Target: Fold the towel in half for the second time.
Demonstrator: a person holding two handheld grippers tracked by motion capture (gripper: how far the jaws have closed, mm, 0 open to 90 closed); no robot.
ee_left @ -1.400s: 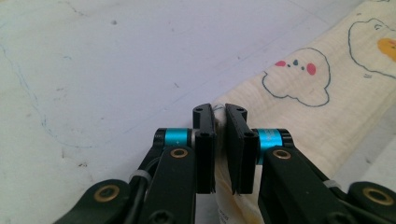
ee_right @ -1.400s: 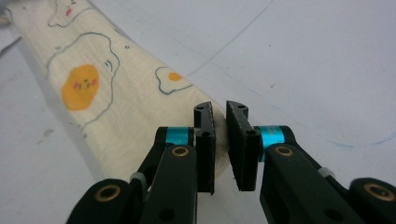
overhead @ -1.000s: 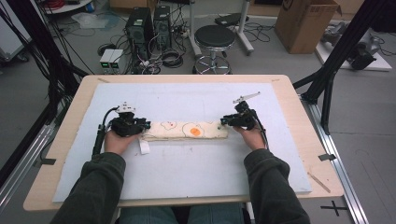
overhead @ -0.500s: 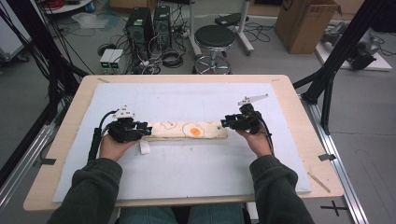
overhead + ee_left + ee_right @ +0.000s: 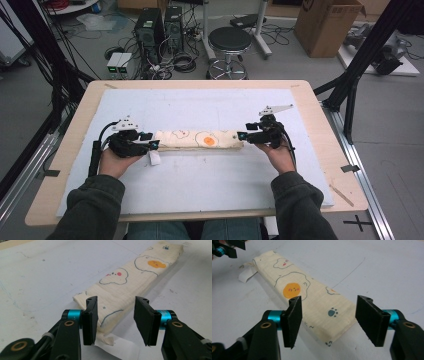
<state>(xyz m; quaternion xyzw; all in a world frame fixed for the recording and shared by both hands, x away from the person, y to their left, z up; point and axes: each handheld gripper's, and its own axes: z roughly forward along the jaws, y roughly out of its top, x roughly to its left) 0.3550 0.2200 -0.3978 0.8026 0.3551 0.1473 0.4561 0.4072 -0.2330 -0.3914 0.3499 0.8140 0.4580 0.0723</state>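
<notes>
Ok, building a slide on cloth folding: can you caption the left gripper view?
Open left gripper poised over the near end of a folded cream cloth printed with cartoon animals, lying on the white table cover.

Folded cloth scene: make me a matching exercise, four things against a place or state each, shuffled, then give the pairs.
Things:
1. folded cloth
2. left tool
3. right tool
4. white tag

Places or states:
A. open, at the cloth's end with the paw print
B. lying flat as a long strip on the white mat
C. sticking out from the cloth's left end
D. open, at the cloth's end by the tag

Pairs: 1-B, 2-D, 3-A, 4-C
</notes>
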